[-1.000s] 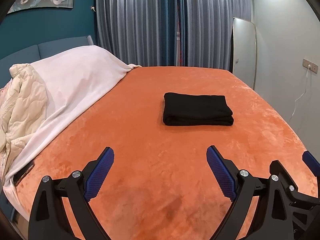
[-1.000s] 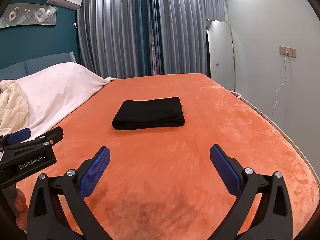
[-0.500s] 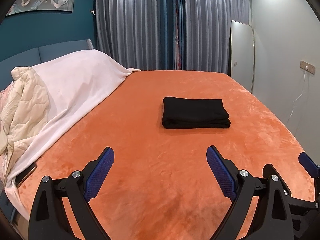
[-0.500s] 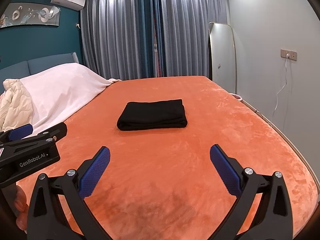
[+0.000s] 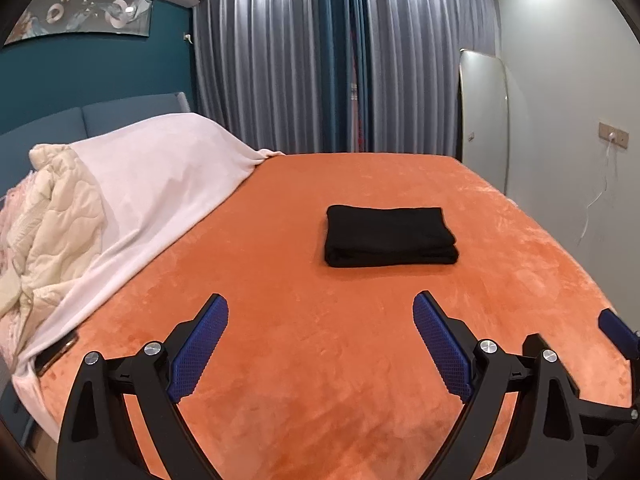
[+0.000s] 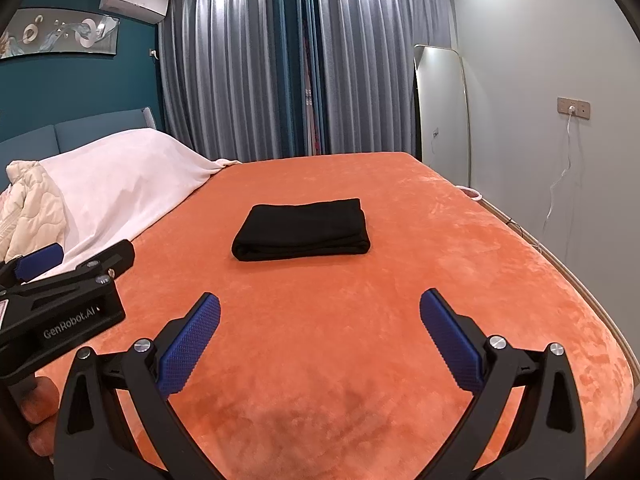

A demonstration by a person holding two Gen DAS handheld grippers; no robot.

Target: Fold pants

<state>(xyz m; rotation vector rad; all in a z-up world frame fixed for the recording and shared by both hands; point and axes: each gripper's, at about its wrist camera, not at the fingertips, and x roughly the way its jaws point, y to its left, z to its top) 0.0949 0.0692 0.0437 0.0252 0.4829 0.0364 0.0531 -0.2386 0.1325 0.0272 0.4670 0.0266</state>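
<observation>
Black pants (image 5: 390,235) lie folded into a neat rectangle on the orange bed cover (image 5: 280,320), also seen in the right wrist view (image 6: 302,229). My left gripper (image 5: 320,312) is open and empty, held above the cover well short of the pants. My right gripper (image 6: 320,310) is open and empty too, about the same distance from the pants. The left gripper's body (image 6: 60,304) shows at the left of the right wrist view, and a blue fingertip (image 5: 618,330) of the right gripper shows at the right edge of the left wrist view.
A white blanket (image 5: 160,192) and a cream quilt (image 5: 52,232) are piled at the bed's left side. A dark phone (image 5: 56,354) lies at the blanket's edge. Grey curtains (image 5: 340,60) hang behind. A mirror (image 6: 442,112) leans on the right wall by a socket (image 6: 574,109).
Both grippers have drawn back and tilted up a little, so the folded pants sit lower in both views. The jaws stay open. The pants have not moved.
</observation>
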